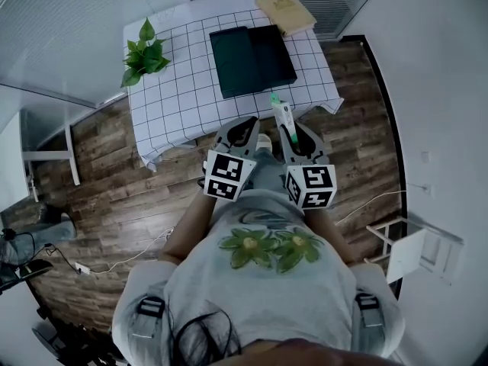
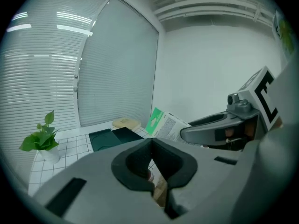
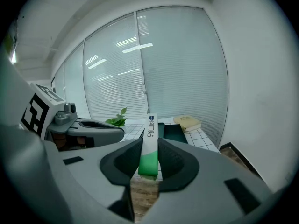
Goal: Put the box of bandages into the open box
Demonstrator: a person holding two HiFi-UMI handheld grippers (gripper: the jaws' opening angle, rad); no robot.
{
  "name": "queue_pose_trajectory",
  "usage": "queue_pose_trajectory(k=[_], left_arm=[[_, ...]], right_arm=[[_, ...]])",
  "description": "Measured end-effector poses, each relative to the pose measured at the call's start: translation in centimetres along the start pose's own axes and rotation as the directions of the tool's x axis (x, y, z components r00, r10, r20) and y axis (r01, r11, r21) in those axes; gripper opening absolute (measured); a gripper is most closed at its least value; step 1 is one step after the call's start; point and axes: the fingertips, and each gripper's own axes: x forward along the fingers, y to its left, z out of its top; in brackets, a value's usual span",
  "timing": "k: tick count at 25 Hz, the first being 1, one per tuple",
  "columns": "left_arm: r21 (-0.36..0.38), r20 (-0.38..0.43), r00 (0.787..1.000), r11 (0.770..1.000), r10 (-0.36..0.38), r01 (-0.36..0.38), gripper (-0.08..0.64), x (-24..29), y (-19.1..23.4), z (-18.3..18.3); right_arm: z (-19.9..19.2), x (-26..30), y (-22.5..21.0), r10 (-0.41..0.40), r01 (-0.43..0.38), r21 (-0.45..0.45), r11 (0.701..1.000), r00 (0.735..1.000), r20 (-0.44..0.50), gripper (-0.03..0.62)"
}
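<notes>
Bandage box [image 3: 150,125]: pinched by its broad faces between the pads of the right gripper [image 3: 149,148], green end low in the jaws, white end poking out towards the far table. Carries a round blue mark and a line of blue print down the narrow side, too small to read. On the broad face, in the left gripper view, a green band beside blocks of fine print, likewise unreadable.

Left gripper [image 2: 152,146]: jaws together, nothing between them. Black-and-white square markers on both cubes.

Open box [image 1: 252,58]: dark green, spread flat in two halves on the right part of the checked table [image 1: 183,90], close to its near edge. Bare cloth to the left as far as the potted plant [image 1: 145,56]; tan book [image 1: 286,12] at the far right corner. Wooden floor [image 1: 114,197] free on both sides of the table.
</notes>
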Motion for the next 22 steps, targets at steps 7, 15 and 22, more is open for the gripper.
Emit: queue_pose_trajectory(k=[7,15,22], left_arm=[[-0.006,-0.022,1.000,1.000,-0.001,0.000,0.007,4.7,2.6,1.2],[-0.026,-0.043,0.999,1.000,0.006,-0.007,0.007,8.8,4.4,2.1],[-0.050,-0.058,0.998,0.998,0.022,-0.025,0.007,10.7,5.6,2.1]], right_arm=[[1.5,4.3,-3.3,0.001,-0.001,0.013,1.000,1.000,-0.018,0.094],[3.2,8.1,-6.2,0.013,-0.013,0.009,1.000,0.999,-0.039,0.094],[4.0,10.8,-7.6,0.029,-0.029,0.004,1.000,0.998,-0.054,0.094]])
